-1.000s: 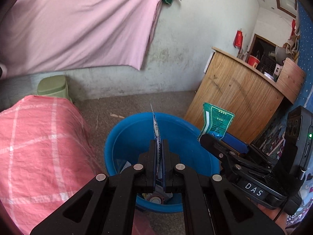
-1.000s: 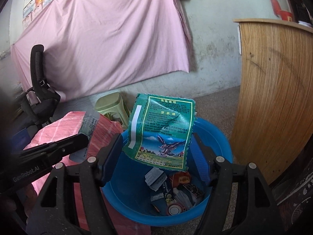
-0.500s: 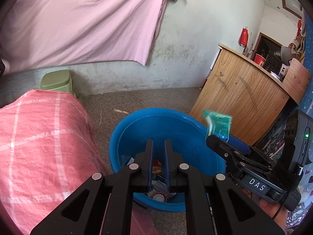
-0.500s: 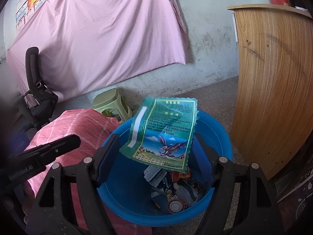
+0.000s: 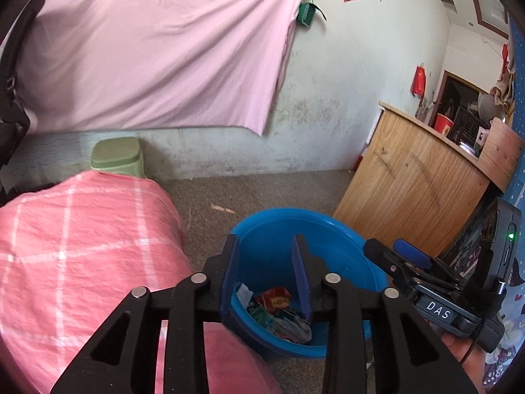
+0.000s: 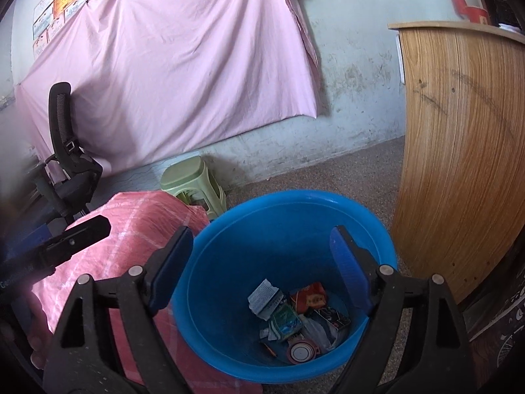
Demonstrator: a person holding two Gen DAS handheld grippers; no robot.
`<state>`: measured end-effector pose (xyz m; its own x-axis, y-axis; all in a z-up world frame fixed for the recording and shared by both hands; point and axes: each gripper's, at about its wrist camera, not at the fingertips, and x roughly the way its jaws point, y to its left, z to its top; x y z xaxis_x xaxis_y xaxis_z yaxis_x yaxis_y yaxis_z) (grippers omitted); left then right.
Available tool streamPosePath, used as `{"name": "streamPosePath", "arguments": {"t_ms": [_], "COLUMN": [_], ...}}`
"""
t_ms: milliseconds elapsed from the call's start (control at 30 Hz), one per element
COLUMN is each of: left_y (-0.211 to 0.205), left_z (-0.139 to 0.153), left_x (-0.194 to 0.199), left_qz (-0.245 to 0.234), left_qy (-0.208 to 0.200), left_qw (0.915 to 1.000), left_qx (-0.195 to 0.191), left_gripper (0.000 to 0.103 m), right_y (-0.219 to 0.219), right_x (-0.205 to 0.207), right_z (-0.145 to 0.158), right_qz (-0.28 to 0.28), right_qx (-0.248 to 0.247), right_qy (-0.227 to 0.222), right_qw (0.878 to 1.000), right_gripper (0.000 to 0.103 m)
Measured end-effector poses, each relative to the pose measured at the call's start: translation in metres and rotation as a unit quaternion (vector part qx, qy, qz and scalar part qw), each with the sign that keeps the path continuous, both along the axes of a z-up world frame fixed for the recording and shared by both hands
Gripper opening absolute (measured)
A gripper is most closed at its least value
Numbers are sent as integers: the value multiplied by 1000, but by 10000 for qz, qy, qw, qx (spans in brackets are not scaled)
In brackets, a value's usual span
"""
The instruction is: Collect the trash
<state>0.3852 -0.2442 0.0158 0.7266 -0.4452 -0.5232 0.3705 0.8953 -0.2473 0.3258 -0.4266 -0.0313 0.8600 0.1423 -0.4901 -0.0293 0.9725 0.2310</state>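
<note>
A blue plastic basin (image 6: 229, 239) (image 5: 328, 223) stands on the floor and holds several pieces of trash (image 6: 295, 315) (image 5: 279, 312): wrappers, a red packet, a green packet and a round lid. My right gripper (image 6: 259, 252) hovers over the basin, its jaws opening wide with nothing between them. My left gripper (image 5: 265, 256) is above the basin's near left rim, its jaws opening, also with nothing in them. The right gripper's body (image 5: 436, 289) shows at the right of the left wrist view.
A pink checked cloth (image 5: 82, 246) (image 6: 131, 223) covers a low surface left of the basin. A green stool (image 6: 193, 180) stands behind it by the wall. A wooden counter (image 6: 459, 164) rises on the right, an office chair (image 6: 69, 164) at the left.
The left gripper let go of its thin wrapper and opened, drawing back and left. The green packet fell from the right gripper into the basin, and that gripper opened wider.
</note>
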Motion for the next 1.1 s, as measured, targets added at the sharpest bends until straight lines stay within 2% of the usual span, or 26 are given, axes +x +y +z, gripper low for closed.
{"name": "streamPosePath", "arguments": {"t_ms": [133, 300, 433, 500, 667, 933, 1100], "left_y": [10, 26, 35, 39, 51, 70, 81], "left_z": [5, 5, 3, 3, 2, 4, 2], "left_x": [-7, -20, -28, -33, -49, -78, -101], "left_qz": [195, 431, 589, 703, 882, 1011, 1083], "left_qy": [-143, -227, -227, -256, -351, -506, -564], "left_qw": [9996, 9986, 9974, 9965, 9949, 9934, 9924], "left_qx": [111, 209, 341, 375, 339, 166, 133], "left_gripper": [38, 56, 66, 78, 83, 85, 85], "right_y": [4, 5, 5, 7, 15, 26, 30], "right_x": [-3, -6, -11, -14, -25, -62, -90], "right_z": [5, 10, 16, 17, 21, 20, 21], "right_qz": [-25, -123, -124, -110, -51, -86, -134], "right_qx": [-8, 4, 47, 50, 7, -151, -158], "right_qy": [-77, -136, -213, -239, -278, -401, -627], "right_qw": [10000, 9998, 9997, 9996, 9996, 9990, 9978], "right_gripper": [103, 103, 103, 103, 103, 103, 103]}}
